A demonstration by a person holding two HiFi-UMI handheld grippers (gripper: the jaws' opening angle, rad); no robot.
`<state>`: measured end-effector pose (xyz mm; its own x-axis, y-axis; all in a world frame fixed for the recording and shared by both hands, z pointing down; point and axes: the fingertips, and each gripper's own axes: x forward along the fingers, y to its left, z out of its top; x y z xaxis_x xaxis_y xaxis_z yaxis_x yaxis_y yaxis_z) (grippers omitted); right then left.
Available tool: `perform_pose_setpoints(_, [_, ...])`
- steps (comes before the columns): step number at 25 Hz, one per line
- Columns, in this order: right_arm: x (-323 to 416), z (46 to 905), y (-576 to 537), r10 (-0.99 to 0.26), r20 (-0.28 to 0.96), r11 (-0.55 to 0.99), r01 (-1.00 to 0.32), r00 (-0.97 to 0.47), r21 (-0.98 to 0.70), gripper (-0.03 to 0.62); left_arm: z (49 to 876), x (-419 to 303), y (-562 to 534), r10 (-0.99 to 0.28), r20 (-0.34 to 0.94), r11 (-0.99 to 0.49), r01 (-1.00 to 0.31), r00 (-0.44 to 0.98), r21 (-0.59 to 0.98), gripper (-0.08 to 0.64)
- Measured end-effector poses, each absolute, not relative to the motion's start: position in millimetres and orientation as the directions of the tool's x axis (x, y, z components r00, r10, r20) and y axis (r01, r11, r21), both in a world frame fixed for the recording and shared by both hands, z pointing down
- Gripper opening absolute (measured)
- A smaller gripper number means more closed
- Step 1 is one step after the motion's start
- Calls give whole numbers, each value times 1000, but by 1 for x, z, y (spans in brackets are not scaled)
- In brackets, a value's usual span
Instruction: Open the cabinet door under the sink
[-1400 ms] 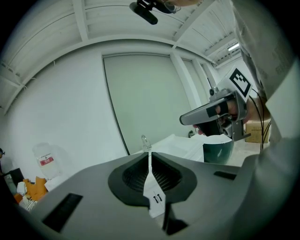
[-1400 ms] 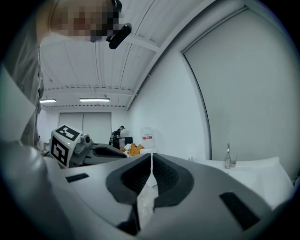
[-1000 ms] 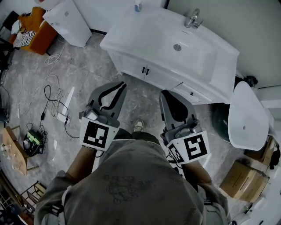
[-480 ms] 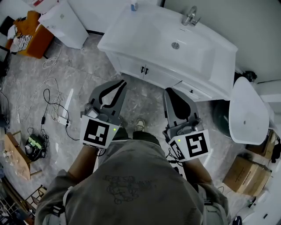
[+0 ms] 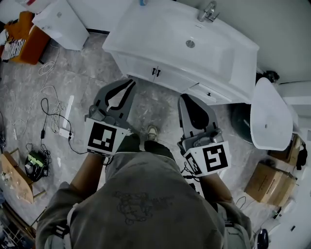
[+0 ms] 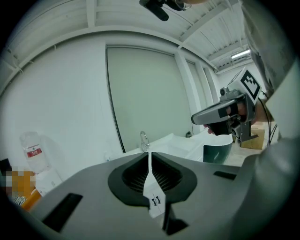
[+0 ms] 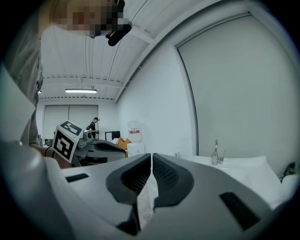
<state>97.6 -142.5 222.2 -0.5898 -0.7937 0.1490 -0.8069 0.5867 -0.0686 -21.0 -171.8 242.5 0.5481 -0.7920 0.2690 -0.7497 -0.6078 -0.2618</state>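
Fingers of the left gripper [image 6: 149, 157] are pressed together with nothing between them. Those of the right gripper [image 7: 152, 157] are likewise closed and empty. Both grippers are held in the air side by side above the grey marbled floor [image 5: 82, 73], tips pointing toward the two white cabinet doors [image 5: 140, 66]. The doors are shut, their small dark handles [image 5: 156, 73] meeting at the centre, beneath the white rectangular sink basin [image 5: 214, 48] and apart from both grippers. A chrome tap [image 5: 208, 10] stands at the basin's rear edge.
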Motion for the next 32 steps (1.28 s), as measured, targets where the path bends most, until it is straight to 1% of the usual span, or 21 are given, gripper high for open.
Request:
perform_pose_setpoints(11, [101, 232, -154, -805, 154, 569, -819, -573, -77, 31, 255, -17, -180, -780, 297, -619, -746, 551, -243, 32])
perform_pose_setpoints(17, [108, 246, -164, -815, 172, 549, -832, -554, -79, 32, 279, -15, -185, -765, 329, -632, -743, 553, -220, 32])
perform_pose_setpoints(23, [100, 287, -183, -805, 240, 550, -834, -543, -44, 32, 333, -22, -209, -754, 374, -630, -755, 540, -181, 32])
perform_pose_setpoints(30, [87, 362, -216, -806, 274, 537, -843, -524, -32, 31, 442, -19, -259, -711, 415, -657, -747, 568, -101, 34])
perform_pose_setpoints(31, [85, 374, -220, -807, 278, 534, -845, -521, -36, 31, 460, -18, -266, -701, 426, -661, -746, 571, -88, 47])
perform_pose_setpoints(32, [83, 386, -224, -807, 282, 531, -846, -520, -39, 32, 478, -17, -274, -692, 438, -664, -744, 574, -74, 80])
